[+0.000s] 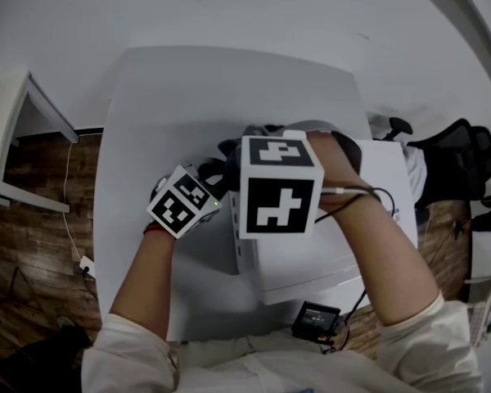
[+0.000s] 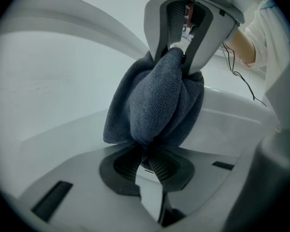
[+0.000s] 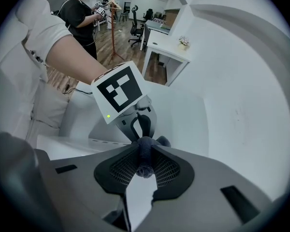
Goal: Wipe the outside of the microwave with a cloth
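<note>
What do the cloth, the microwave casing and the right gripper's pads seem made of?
The cloth looks like matte blue-grey terry or microfibre: fine looped nap, soft folds. The microwave has a smooth white casing, painted metal or plastic, unclear which. The pads of the right gripper look like dark rubber, with a gridded texture.
</note>
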Demonstrator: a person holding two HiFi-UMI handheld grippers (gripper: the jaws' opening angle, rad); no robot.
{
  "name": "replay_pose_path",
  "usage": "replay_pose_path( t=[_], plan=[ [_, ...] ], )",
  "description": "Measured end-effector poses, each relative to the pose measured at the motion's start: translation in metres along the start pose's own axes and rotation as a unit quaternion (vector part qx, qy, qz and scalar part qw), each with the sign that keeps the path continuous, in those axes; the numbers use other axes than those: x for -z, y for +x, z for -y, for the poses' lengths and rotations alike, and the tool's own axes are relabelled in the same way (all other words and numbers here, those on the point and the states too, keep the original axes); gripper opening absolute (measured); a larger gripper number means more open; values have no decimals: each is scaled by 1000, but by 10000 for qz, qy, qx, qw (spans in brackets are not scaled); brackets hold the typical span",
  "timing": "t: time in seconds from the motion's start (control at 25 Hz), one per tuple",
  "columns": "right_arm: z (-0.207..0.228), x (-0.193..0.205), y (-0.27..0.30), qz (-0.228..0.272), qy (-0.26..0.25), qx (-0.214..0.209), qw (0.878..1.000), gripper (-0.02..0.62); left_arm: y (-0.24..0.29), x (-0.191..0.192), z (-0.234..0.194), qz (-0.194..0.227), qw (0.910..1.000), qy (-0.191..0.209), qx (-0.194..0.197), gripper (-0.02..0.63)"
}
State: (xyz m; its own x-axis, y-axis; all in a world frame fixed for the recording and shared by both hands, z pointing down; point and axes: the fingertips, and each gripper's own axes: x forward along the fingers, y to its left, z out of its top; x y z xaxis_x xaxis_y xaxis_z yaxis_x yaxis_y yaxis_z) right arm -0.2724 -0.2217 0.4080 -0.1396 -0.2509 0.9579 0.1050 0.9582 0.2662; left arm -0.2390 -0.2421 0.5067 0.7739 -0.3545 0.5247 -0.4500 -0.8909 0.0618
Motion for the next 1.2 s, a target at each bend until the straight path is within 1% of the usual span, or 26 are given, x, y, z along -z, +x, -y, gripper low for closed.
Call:
replay_pose_path(
  t=[0.08, 0.2, 0.4, 0.52, 0.64, 0.76, 0.84, 0.92, 1.0, 1.08, 1.2],
  plan=[
    [-3, 1, -4, 91, 41, 35, 9999, 91, -4, -3, 4, 98, 9998, -156, 41, 44],
    [-13, 5, -15, 333, 205, -55, 9992, 90, -13, -8, 15, 284, 9989, -356, 141, 44],
    [-50, 23, -35, 873, 599, -420, 9935, 89, -38, -19, 46, 535, 9977, -346, 219, 43],
    [-72, 39, -46, 1173, 831, -538, 9882, 89, -56, -25, 67, 534, 9976, -298, 323, 43],
    [-91, 58, -53, 1467, 1067, -641, 9813, 87, -71, -32, 85, 232, 9987, -90, 451, 43],
    [-109, 73, -59, 1703, 1219, -690, 9754, 87, -82, -41, 100, -354, 9984, 291, 335, 43],
    [-122, 86, -63, 1749, 1230, -738, 9741, 86, -86, -51, 115, -682, 9960, 434, 377, 43],
    [-134, 102, -67, 1706, 1189, -795, 9749, 86, -87, -65, 138, -909, 9928, 485, 608, 43],
    [-146, 123, -73, 1659, 1173, -849, 9755, 86, -81, -77, 165, -1183, 9876, 632, 819, 43],
    [-158, 146, -78, 1653, 1199, -879, 9750, 86, -67, -84, 189, -1489, 9812, 877, 855, 43],
    [-175, 183, -85, 1665, 1267, -829, 9744, 86, -37, -95, 216, -1794, 9738, 1182, 741, 43]
  ],
)
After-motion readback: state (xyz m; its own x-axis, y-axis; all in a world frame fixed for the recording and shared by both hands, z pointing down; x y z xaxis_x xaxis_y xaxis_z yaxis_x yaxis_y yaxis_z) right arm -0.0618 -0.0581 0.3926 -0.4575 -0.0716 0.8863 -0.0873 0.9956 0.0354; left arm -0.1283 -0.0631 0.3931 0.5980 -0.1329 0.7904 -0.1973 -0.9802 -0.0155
